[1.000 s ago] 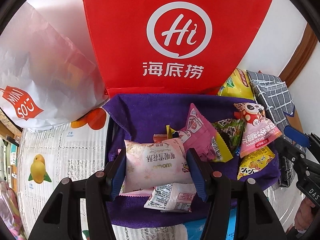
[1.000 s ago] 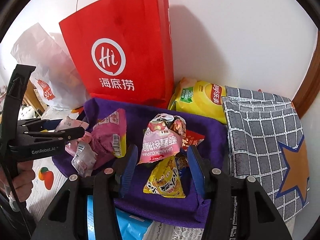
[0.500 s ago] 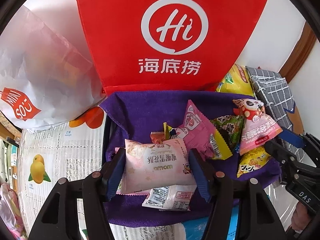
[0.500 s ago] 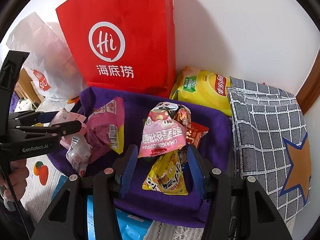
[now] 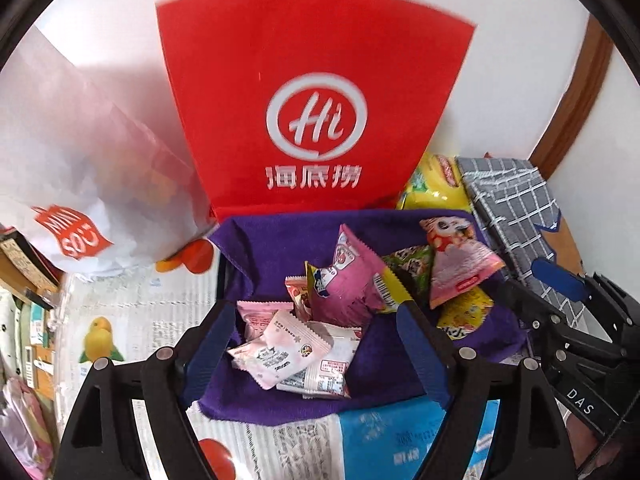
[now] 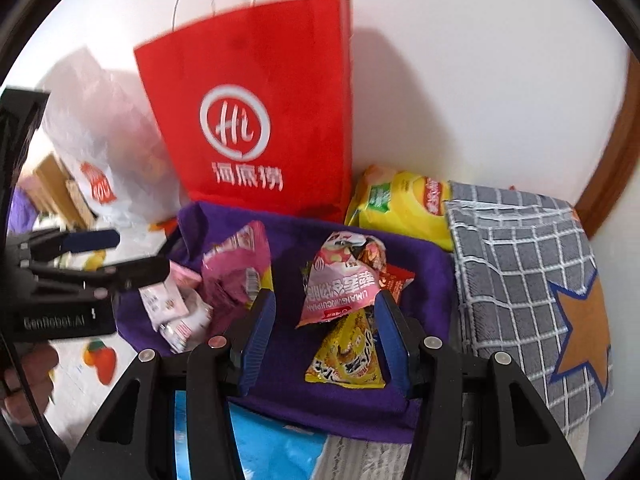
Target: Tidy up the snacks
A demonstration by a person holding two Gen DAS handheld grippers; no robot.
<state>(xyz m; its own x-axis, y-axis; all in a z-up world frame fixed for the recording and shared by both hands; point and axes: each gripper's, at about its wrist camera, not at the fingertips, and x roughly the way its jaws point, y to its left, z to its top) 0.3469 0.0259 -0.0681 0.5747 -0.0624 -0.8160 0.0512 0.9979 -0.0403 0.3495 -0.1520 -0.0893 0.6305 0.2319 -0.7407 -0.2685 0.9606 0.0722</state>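
Note:
Several snack packets lie on a purple cloth (image 5: 276, 248) (image 6: 424, 264). My left gripper (image 5: 320, 320) is open and empty; a pale pink packet (image 5: 280, 354) lies loose on the cloth between its fingers, on top of a white packet (image 5: 328, 372). A pink and yellow packet (image 5: 352, 280) stands behind them. My right gripper (image 6: 326, 314) is open around a pink triangular packet (image 6: 340, 284) and a yellow packet (image 6: 348, 356), not touching them. The left gripper also shows in the right wrist view (image 6: 116, 256).
A red paper bag (image 5: 316, 120) (image 6: 256, 112) stands against the wall behind the cloth. A white plastic bag (image 5: 80, 160) is at left. A yellow chip bag (image 6: 400, 204) and a grey checked cloth bag (image 6: 528, 264) lie at right. Fruit-print table cover (image 5: 120, 320) below.
My left gripper opened wider, let go of the pale pink packet and pulled back; the packet dropped tilted onto the cloth. My right gripper also backed off a little, still open.

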